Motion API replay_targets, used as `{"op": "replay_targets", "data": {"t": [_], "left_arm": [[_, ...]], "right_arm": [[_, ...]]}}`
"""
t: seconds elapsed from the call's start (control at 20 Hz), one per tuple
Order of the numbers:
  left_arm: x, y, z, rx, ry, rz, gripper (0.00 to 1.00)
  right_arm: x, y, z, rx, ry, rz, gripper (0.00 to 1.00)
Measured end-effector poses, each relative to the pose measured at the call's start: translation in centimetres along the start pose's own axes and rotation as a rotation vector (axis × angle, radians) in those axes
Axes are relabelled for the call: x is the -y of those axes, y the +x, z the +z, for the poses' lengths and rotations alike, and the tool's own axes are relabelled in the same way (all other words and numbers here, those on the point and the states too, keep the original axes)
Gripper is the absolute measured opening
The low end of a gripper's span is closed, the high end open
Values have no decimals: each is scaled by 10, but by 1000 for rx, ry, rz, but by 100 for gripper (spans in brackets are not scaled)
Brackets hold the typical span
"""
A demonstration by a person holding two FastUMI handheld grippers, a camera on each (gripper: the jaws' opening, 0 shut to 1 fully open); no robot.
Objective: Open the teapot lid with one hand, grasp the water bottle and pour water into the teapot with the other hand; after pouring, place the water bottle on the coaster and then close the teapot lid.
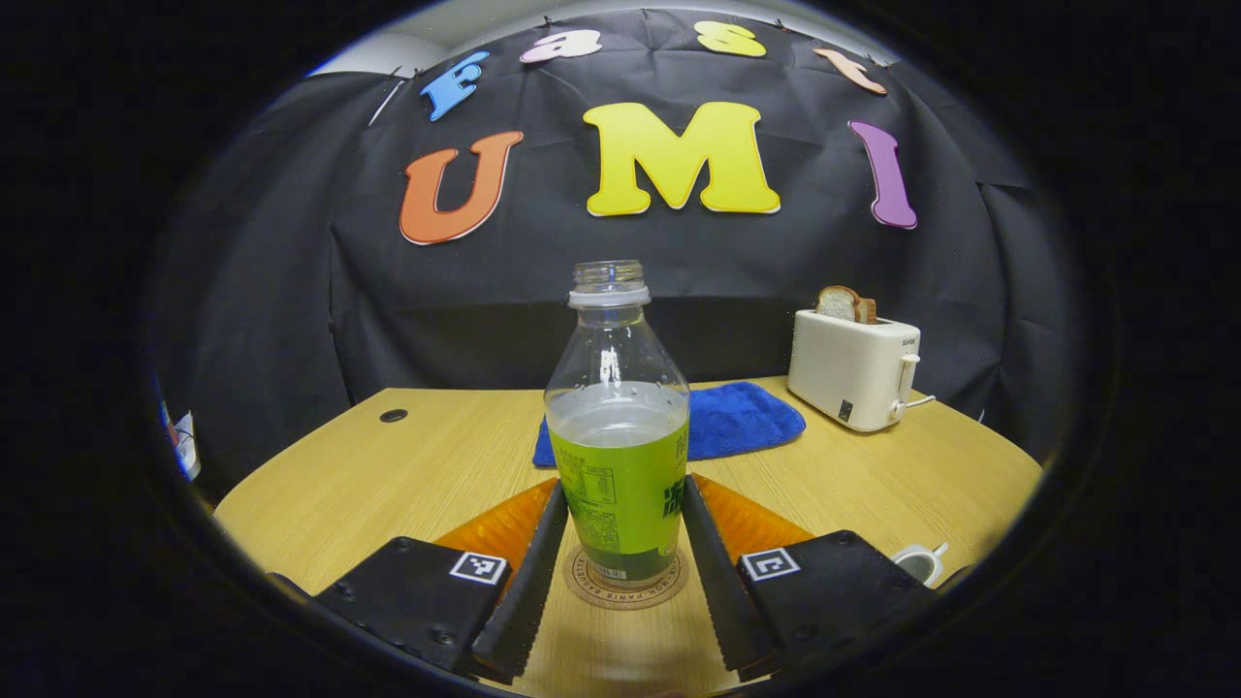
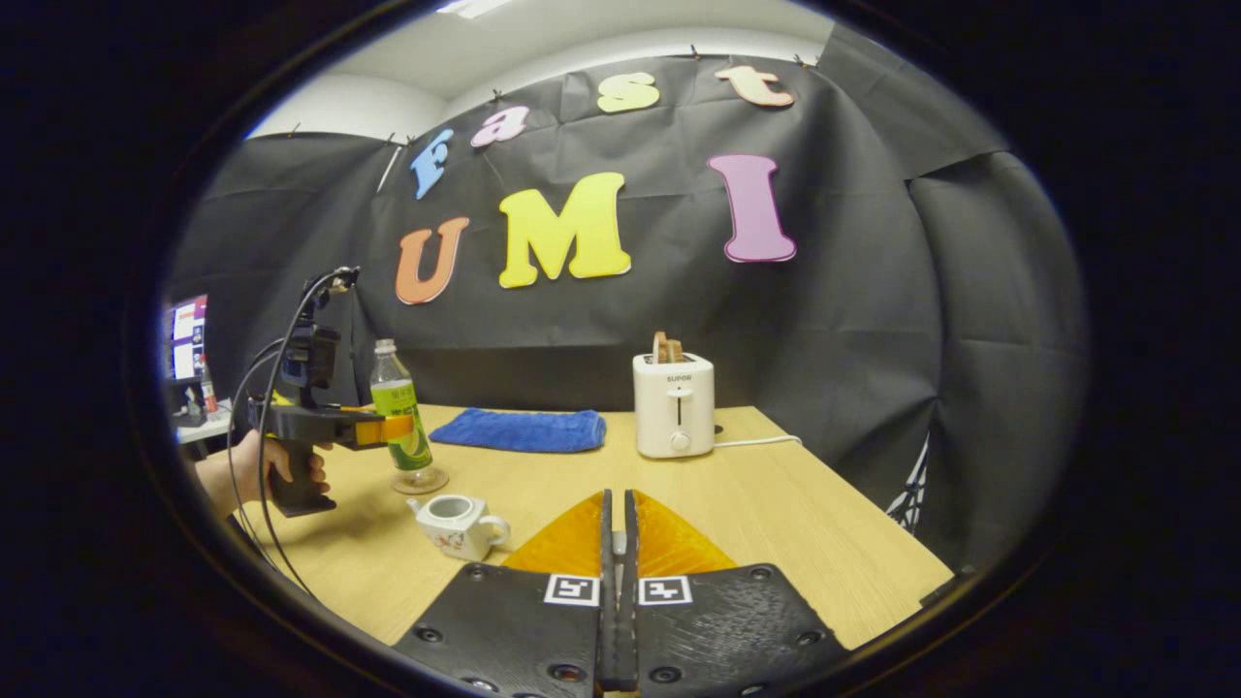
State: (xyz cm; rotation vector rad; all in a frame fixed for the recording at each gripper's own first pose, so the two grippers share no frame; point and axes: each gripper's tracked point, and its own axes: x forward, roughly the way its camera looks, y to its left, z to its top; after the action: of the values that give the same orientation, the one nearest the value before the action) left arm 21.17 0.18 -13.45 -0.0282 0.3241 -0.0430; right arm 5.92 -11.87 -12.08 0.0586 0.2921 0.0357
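The water bottle (image 1: 620,465), clear with a green label and no cap, stands upright on the round coaster (image 1: 625,591) and is about half full. My left gripper (image 1: 623,485) is shut on its label, one finger pressing each side. The right gripper view shows the same bottle (image 2: 396,397), the coaster (image 2: 420,482) and the left gripper (image 2: 388,428) held by a hand (image 2: 242,470). The white teapot (image 2: 456,523) sits lidless on the table in front of them, and also shows at the left gripper view's lower right (image 1: 921,560). My right gripper (image 2: 618,499) is shut, with a pale sliver of the lid pinched between its fingers.
A white toaster (image 2: 672,402) with bread in its slot stands at the back of the wooden table (image 2: 776,523), its cord trailing right. A folded blue cloth (image 2: 519,429) lies beside it, behind the bottle. The table's right edge is close to the right gripper.
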Motion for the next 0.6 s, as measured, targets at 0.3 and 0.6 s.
{"op": "replay_targets", "data": {"t": [0.3, 0.6], "left_arm": [[0, 5, -9, -28, 0, -5, 74], [-1, 5, -11, -27, -10, 13, 85]], "right_arm": [[-3, -1, -4, -10, -4, -2, 0], [-5, -4, -2, -5, -6, -3, 0]]}}
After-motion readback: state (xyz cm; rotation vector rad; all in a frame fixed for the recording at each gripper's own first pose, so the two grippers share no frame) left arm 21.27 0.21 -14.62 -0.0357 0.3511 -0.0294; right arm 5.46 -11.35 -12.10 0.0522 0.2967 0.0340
